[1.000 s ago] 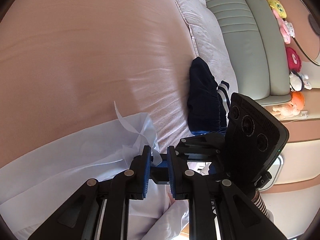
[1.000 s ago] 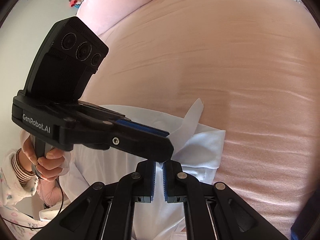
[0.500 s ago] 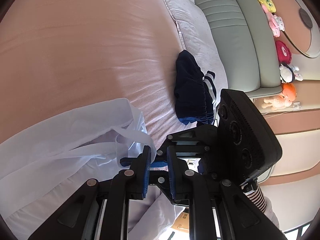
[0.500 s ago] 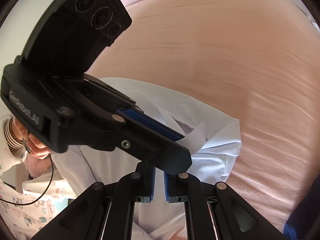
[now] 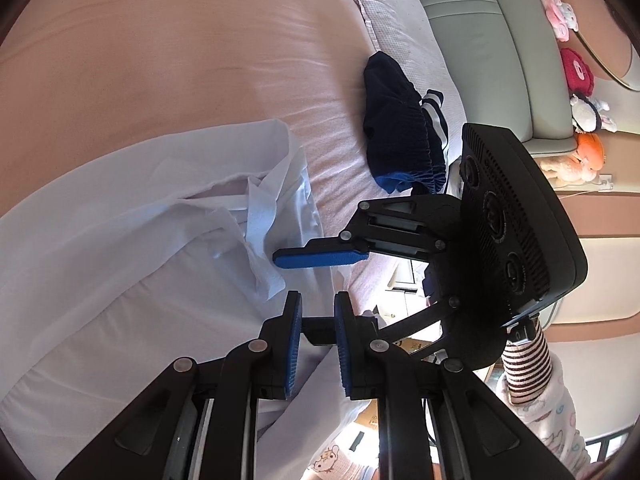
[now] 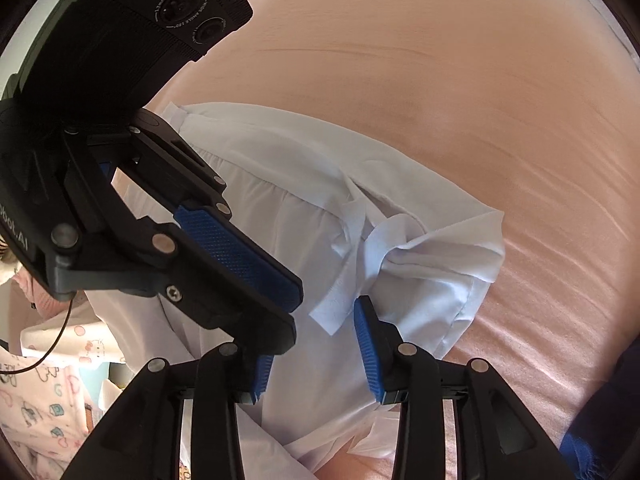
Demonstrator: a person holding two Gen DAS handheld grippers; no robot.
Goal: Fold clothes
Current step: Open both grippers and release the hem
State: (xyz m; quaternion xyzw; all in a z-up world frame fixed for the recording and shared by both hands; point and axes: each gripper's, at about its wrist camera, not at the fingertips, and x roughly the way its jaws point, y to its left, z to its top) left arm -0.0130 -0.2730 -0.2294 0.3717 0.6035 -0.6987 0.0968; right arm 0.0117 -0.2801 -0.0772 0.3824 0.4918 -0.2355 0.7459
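White garment (image 6: 280, 208) lies spread on the pink bed (image 6: 440, 60), folded edge set down; right gripper (image 6: 316, 340) jaws have just opened, releasing it, while left gripper (image 5: 316, 340) stays nearly closed, pinning cloth

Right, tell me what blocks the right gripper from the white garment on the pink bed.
Nothing visible. The right gripper, jaws just opened, hangs directly over the white garment; the left gripper reaches in alongside, not between them.
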